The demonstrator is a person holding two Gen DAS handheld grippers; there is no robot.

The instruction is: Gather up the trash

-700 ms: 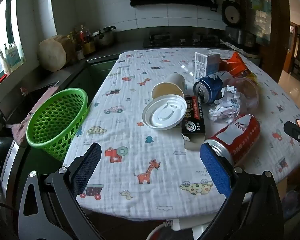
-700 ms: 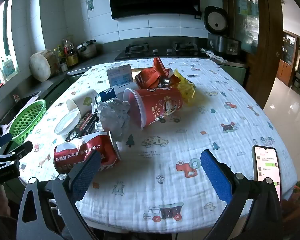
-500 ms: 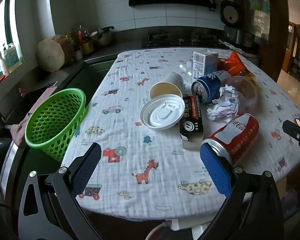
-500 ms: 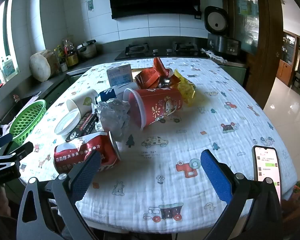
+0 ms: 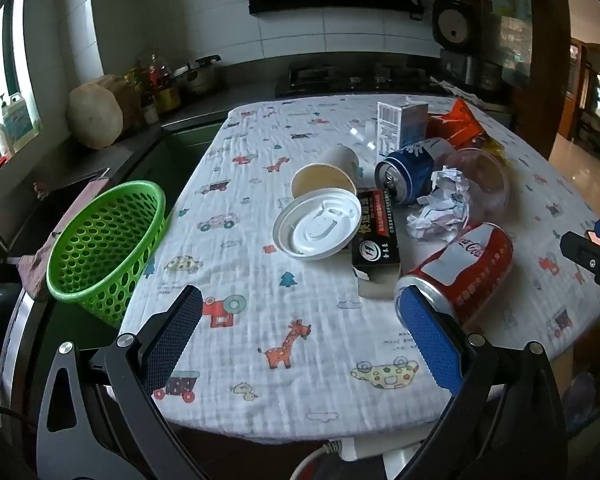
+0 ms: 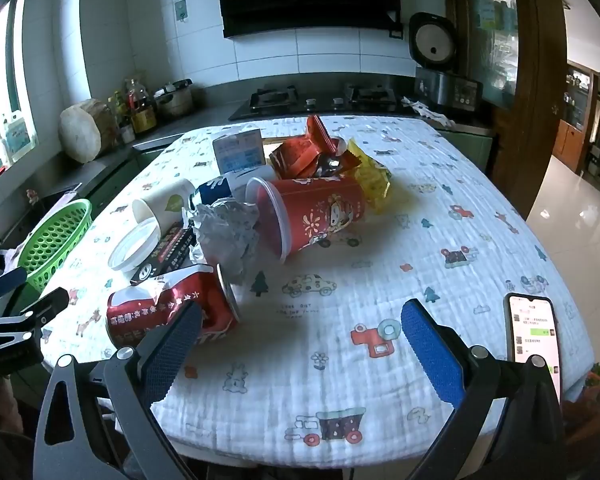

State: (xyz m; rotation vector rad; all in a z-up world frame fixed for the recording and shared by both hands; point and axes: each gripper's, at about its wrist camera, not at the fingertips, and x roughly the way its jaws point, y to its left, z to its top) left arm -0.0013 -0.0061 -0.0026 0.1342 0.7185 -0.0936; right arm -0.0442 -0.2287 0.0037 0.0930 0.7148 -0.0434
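Left gripper (image 5: 298,332): jaws wide, nothing between them, held over the near edge of the tabletop (image 5: 236,380), lower centre of frame. Right gripper (image 6: 300,338): jaws wide, likewise holding nothing, low in its frame.

Trash sits clustered mid-tabletop. Red cola can (image 5: 460,268) on its side at right centre of the left view, its end just beyond the left gripper's right finger. Black carton (image 5: 374,236) lies beside the can, touching a white lid (image 5: 318,224) that leans on a paper cup (image 5: 328,172). Crumpled paper (image 5: 440,208) and a blue can (image 5: 410,168) sit further back. Red plastic cup (image 6: 312,212) lies tipped over, centre of the right view.

Green basket (image 5: 104,240) stands off the tabletop's left edge. Phone (image 6: 534,332), screen lit, lies at lower right of the right view.
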